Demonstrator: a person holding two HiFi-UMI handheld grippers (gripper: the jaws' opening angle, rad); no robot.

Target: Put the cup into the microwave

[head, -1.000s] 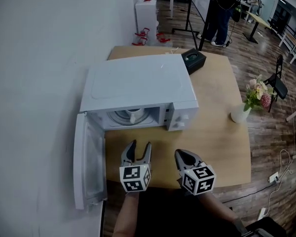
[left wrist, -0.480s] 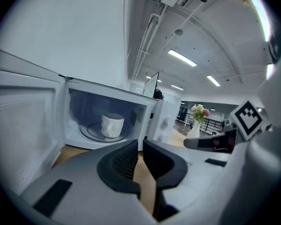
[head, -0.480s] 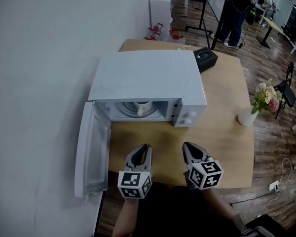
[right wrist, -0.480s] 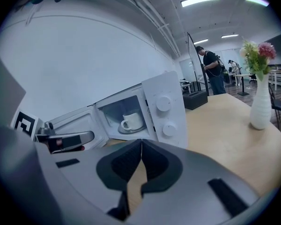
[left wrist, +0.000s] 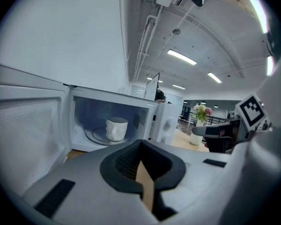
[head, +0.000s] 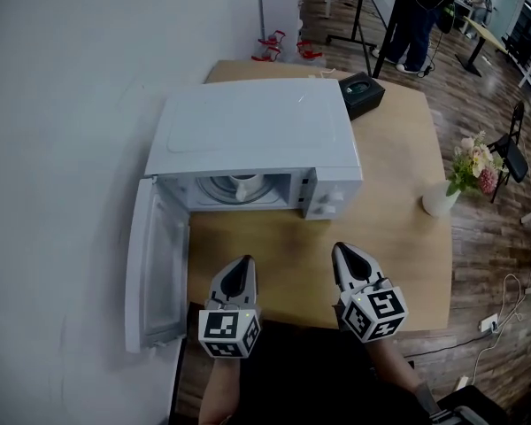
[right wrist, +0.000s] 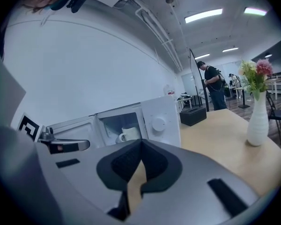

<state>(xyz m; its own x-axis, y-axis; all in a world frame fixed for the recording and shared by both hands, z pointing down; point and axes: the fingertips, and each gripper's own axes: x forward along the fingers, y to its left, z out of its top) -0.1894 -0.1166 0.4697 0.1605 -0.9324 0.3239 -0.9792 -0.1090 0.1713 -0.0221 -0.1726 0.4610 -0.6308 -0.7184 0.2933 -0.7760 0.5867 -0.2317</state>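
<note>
A white cup (head: 245, 187) stands on the turntable inside the white microwave (head: 248, 127), whose door (head: 155, 268) hangs wide open to the left. The left gripper view shows the cup (left wrist: 116, 128) straight ahead in the cavity, and the right gripper view shows the cup (right wrist: 129, 134) at an angle. My left gripper (head: 241, 266) hovers over the table's near edge in front of the opening, jaws shut and empty. Beside it, my right gripper (head: 346, 255) is also shut and holds nothing. Both are well short of the microwave.
The microwave sits on a wooden table (head: 398, 237) against a white wall. A white vase of flowers (head: 444, 197) stands at the table's right edge and a black box (head: 361, 94) at the back. A person (head: 416, 11) stands beyond the table.
The left gripper's jaws have closed from open to shut. Both grippers have drawn back toward the table's near edge and risen a little. The cup stays in the microwave.
</note>
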